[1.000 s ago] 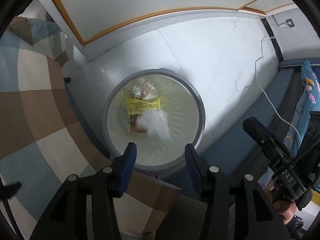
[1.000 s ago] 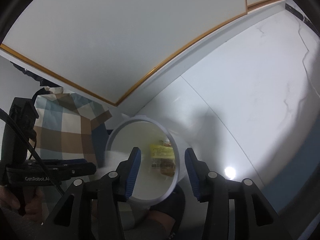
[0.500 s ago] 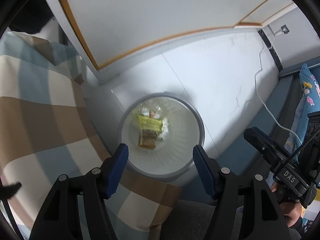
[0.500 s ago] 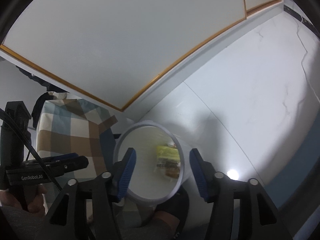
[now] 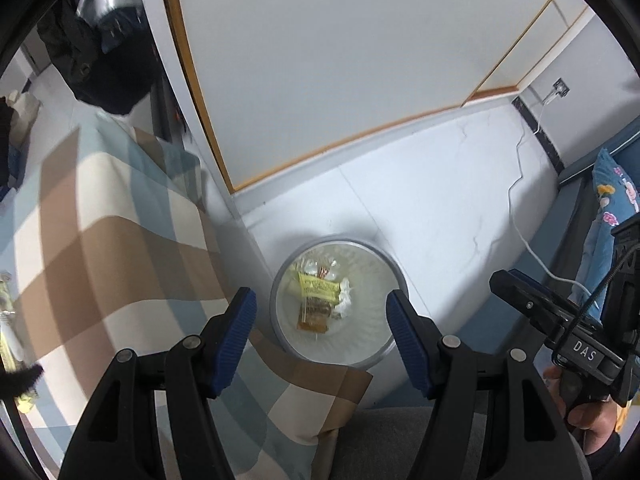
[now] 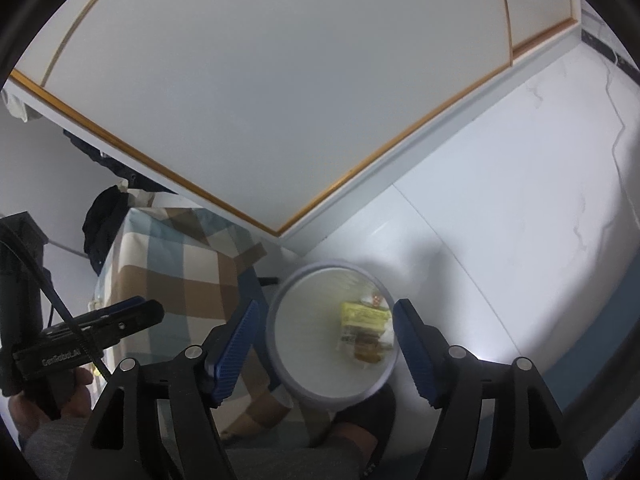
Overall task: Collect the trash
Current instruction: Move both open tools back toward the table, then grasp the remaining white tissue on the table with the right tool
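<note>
From up here I look down into one round grey bin (image 5: 338, 303) standing on the white floor (image 5: 440, 208), just beside the corner of the checked blue-and-brown cloth (image 5: 120, 264) that hangs over the furniture on my left. The bin is lined with a thin clear bag; I judge the bin itself stiff and light, best taken by its rim, while the liner would be limp and slippery and want gathering at the top edge. Inside, on the bottom, lies the trash: one yellow printed wrapper (image 5: 319, 287), one brown-orange packet (image 5: 314, 315) partly under it, one crumpled white tissue (image 5: 345, 296) touching both, and some clear crinkled wrapping at the far side whose count I cannot make out. All of it looks featherweight, soft and crushable, so a pinch at any loose edge should do, though the glossy film may slide between the pads. My left gripper (image 5: 322, 330) hangs above the bin with its jaws standing wide and nothing between them. My right gripper (image 6: 326, 342) is also over the bin, its jaws opening, likewise with nothing between them. That makes two grippers, one bin, and at least three separate scraps.
</note>
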Action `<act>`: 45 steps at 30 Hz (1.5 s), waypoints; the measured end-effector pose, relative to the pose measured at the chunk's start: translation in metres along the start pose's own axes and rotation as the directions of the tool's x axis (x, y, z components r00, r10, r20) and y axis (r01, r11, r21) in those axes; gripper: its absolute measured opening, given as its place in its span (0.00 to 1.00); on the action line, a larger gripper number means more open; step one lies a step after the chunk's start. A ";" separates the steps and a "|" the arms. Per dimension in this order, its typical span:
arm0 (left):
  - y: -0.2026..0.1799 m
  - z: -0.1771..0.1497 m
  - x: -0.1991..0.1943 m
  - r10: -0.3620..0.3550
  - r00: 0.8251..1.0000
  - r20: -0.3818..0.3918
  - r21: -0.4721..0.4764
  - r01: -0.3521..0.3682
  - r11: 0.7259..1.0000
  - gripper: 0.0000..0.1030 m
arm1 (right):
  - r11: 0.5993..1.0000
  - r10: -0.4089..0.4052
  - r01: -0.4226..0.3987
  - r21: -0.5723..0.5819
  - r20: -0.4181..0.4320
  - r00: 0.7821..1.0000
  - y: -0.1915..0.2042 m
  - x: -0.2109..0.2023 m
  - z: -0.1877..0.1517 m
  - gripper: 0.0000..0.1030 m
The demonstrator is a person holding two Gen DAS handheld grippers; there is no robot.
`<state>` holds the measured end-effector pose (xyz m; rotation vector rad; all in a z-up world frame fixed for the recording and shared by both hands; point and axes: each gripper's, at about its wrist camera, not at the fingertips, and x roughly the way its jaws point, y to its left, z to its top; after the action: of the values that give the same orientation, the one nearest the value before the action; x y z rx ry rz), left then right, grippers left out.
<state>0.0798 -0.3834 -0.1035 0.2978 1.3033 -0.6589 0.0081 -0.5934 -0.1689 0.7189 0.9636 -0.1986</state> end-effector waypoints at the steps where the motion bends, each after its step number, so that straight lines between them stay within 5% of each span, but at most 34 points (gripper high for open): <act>1: 0.000 -0.001 -0.005 0.004 1.000 0.013 0.000 -0.004 1.000 0.62 | 1.000 0.001 -0.001 -0.009 0.007 1.000 0.004 -0.004 0.000 0.68; 12: 0.021 -0.016 -0.057 0.011 0.988 0.152 -0.051 -0.003 0.999 0.62 | 0.997 -0.019 0.030 -0.078 0.140 0.990 0.048 -0.056 0.008 0.73; 17: 0.041 -0.030 -0.087 0.027 0.977 0.213 -0.099 -0.006 0.995 0.72 | 0.990 -0.003 0.037 -0.134 0.243 0.970 0.085 -0.089 0.014 0.75; 22: 0.069 -0.048 -0.115 0.062 0.956 0.285 -0.148 -0.020 0.989 0.73 | 0.974 0.057 0.016 -0.225 0.313 0.948 0.133 -0.118 0.013 0.78; 34: 0.157 -0.110 -0.181 0.257 0.870 0.420 -0.342 -0.111 0.933 0.73 | 0.892 0.250 -0.086 -0.445 0.325 0.912 0.260 -0.137 -0.034 0.88; 45: 0.233 -0.173 -0.206 0.409 0.792 0.453 -0.530 -0.131 0.838 0.82 | 0.821 0.293 -0.147 -0.551 0.187 0.938 0.329 -0.083 -0.101 0.88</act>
<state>0.0593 -0.0468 0.0116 -0.1092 0.7909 -0.1241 0.0426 -0.2933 0.0157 0.2727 0.6232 0.1780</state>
